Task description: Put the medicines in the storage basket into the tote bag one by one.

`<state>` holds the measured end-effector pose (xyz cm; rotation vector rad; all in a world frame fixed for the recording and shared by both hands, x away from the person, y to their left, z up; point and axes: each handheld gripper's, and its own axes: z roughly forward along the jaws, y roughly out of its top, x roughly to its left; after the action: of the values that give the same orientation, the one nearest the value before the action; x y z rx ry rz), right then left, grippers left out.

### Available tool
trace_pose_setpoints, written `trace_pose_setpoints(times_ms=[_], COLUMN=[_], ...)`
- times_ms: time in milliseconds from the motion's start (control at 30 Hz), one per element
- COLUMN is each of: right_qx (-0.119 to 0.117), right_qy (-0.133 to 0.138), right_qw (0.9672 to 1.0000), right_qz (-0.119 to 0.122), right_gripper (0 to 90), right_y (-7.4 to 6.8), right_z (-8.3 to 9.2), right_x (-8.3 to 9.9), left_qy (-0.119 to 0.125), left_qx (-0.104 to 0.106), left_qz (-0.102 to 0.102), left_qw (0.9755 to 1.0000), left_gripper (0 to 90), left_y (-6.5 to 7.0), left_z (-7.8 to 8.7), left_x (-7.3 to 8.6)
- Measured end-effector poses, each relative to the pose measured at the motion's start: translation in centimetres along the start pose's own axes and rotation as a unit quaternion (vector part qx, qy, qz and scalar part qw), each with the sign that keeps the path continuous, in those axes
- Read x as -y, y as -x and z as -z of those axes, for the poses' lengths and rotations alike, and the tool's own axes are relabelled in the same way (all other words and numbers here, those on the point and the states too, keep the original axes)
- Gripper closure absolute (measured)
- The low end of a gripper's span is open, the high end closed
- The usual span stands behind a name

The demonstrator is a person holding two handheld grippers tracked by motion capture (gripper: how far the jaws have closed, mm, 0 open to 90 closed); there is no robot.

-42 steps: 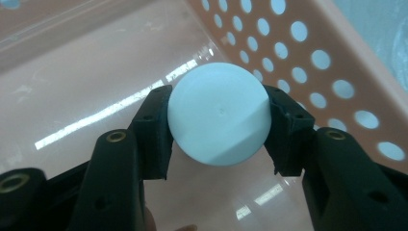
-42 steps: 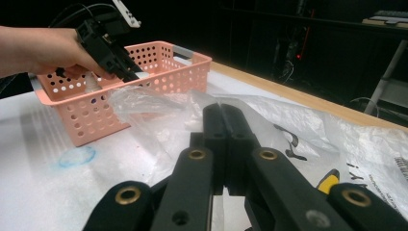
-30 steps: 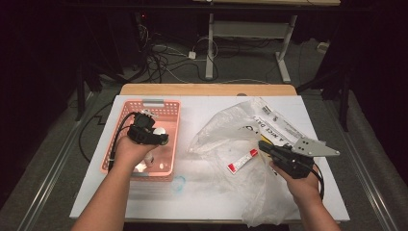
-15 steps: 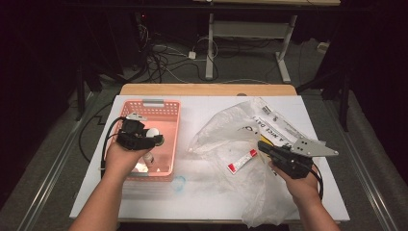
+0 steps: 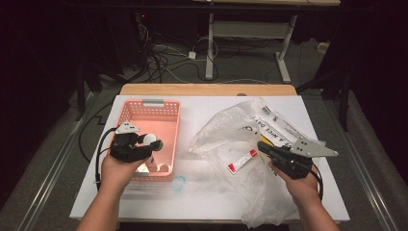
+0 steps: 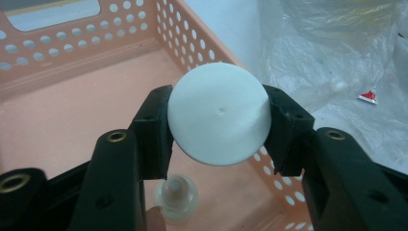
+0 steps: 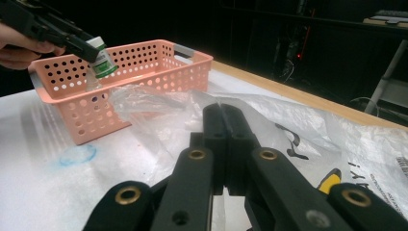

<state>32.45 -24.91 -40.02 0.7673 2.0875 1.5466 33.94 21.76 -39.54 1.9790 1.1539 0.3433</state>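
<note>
Over the pink basket (image 5: 144, 115), the left gripper (image 6: 219, 125) holds a small white-capped bottle (image 6: 217, 113), its fingers (image 6: 155, 127) clamped on the round cap's sides. The grip looks narrow on a smooth curved cap, so the bottle could twist loose and fall onto the other bottle (image 6: 176, 196) lying below. The right gripper (image 7: 224, 126) has its fingers pressed together, pinning the clear plastic bag (image 5: 226, 139) on the tabletop (image 5: 202, 202); a tug could drag the bag. On the bag I read "A NICE DAY"; the bottle's green label is too small to read.
</note>
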Motion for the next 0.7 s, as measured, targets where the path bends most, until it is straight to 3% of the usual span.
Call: trace_pose_setpoints(times_ms=[233, 700], right_qx=[-0.002, -0.002], right_qy=[-0.002, -0.006], right_qw=[1.0, 1.0], right_qz=[-0.002, 0.002], right_gripper=[90.0, 90.0], right_y=[-0.1, -0.2], right_z=[-0.1, -0.1], right_x=[0.0, 0.2], left_qy=[0.027, 0.048], left_qx=[0.01, 0.02], left_qz=[-0.001, -0.019], left_qw=[0.9996, 0.9985], left_gripper=[48.6, 48.7], left_y=[1.0, 2.6], left_z=[0.9, 1.4], left_x=[1.1, 2.0])
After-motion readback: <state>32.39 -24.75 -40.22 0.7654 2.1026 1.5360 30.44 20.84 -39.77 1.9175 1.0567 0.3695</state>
